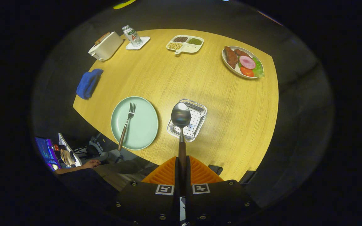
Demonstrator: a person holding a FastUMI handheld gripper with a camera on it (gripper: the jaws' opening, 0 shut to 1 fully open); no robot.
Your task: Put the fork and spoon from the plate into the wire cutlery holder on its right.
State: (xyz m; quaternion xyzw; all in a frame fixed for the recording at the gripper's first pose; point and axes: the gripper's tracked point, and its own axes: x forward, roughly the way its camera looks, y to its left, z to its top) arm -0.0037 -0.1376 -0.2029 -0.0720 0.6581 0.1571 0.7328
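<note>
The round wooden bench (231,106) spread out well beyond the tongs, its near edge cut off behind them; the pale green plate (143,125) lay ahead and to the left of the tongs, with the fork (127,124) lying on it, tines pointing away, its dark handle end reaching over the plate's near rim; the wire cutlery holder (196,121) sat just right of the plate, straight ahead of the tongs, its near left corner hidden behind the spoon; the tongs (182,161) were pressed together on the dark handle of the spoon (181,114), whose bowl stood out ahead of them, over the holder, though whether it touched the holder could not be made out; far beyond, a white toaster (105,47), a blue cloth (88,83), a small bottle (131,35) on a coaster, a divided tray (185,44) of grains and a plate of food (243,62) sat along the far side; off the bench, low to the left of the tongs, a person's hand (90,164) and a lit screen (46,152) showed, partly cut off and hard to read.
</note>
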